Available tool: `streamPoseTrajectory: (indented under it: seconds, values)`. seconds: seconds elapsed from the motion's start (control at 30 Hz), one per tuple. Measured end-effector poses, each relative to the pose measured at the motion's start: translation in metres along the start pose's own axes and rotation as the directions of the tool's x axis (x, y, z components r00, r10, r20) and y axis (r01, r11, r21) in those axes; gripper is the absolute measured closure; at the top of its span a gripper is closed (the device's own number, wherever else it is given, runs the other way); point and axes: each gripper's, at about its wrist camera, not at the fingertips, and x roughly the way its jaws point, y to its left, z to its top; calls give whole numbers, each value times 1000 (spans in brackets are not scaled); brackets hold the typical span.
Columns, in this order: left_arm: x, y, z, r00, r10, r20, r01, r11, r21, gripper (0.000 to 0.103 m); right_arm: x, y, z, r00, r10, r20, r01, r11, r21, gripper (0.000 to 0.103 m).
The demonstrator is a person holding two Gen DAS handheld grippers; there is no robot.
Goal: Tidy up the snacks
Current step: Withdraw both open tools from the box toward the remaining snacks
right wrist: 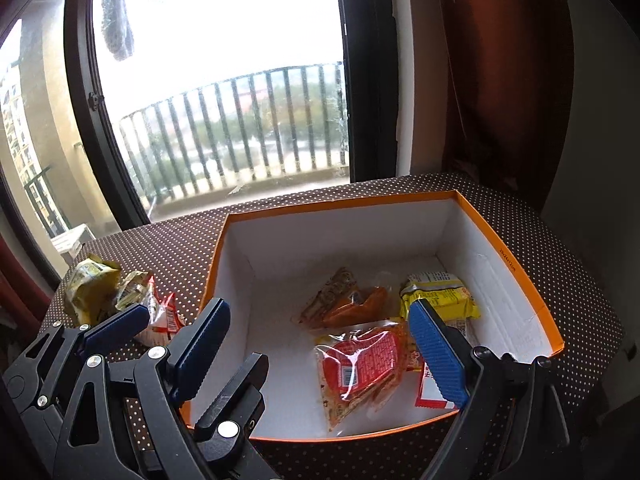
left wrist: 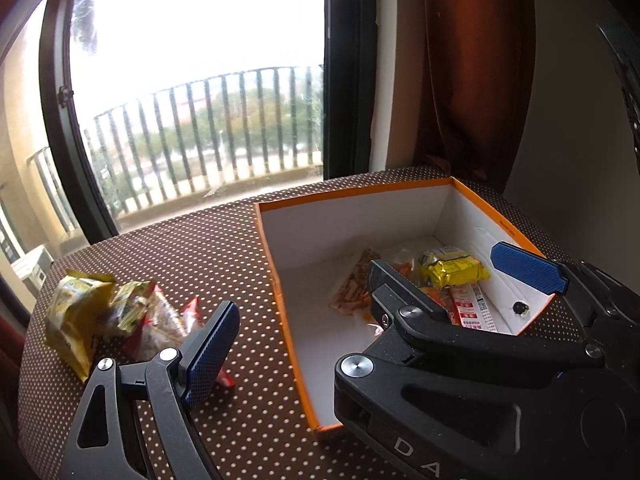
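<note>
An orange box [left wrist: 352, 194] [right wrist: 340, 204] with a white inside stands on the dotted table. In it lie a yellow packet [left wrist: 452, 268] [right wrist: 440, 292], a red packet [right wrist: 364, 364] and a clear orange packet [left wrist: 352, 284] [right wrist: 344, 304]. More snacks sit left of the box: yellow packets [left wrist: 76, 312] [right wrist: 92, 284] and a red-white packet [left wrist: 160, 324] [right wrist: 168, 316]. My left gripper [left wrist: 320, 312] hangs open over the box's near left wall. The right gripper [right wrist: 318, 306] [left wrist: 434, 256] hangs open over the box's inside. Neither holds anything. The two stand close together, and the right gripper hides the left gripper's right finger in the left wrist view.
The brown dotted tablecloth [left wrist: 200, 248] ends at a large window with a railing outside [left wrist: 208, 128]. A rust curtain [left wrist: 472, 80] hangs behind the box on the right. The table edge falls away just left of the loose snacks.
</note>
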Motion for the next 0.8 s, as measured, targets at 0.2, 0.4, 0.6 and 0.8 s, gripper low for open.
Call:
streamPoseTrajectory:
  seconds: [0.2, 0.4, 0.6, 0.8]
  values:
    - [-21, 18, -17, 999, 20, 44, -18, 998, -61, 16, -19, 29, -11, 999, 19, 35, -16, 998, -59, 10]
    - [-32, 36, -36, 997, 57, 53, -51, 993, -104, 16, -21, 54, -22, 998, 56, 31, -52, 992, -112, 10]
    - [-39, 61, -58, 994, 98, 56, -90, 986, -138, 16, -16, 81, -37, 995, 100, 26, -95, 984, -148, 10]
    - [-40, 84, -76, 990, 134, 50, -124, 980, -158, 16, -6, 109, -50, 989, 145, 13, -141, 975, -173, 10]
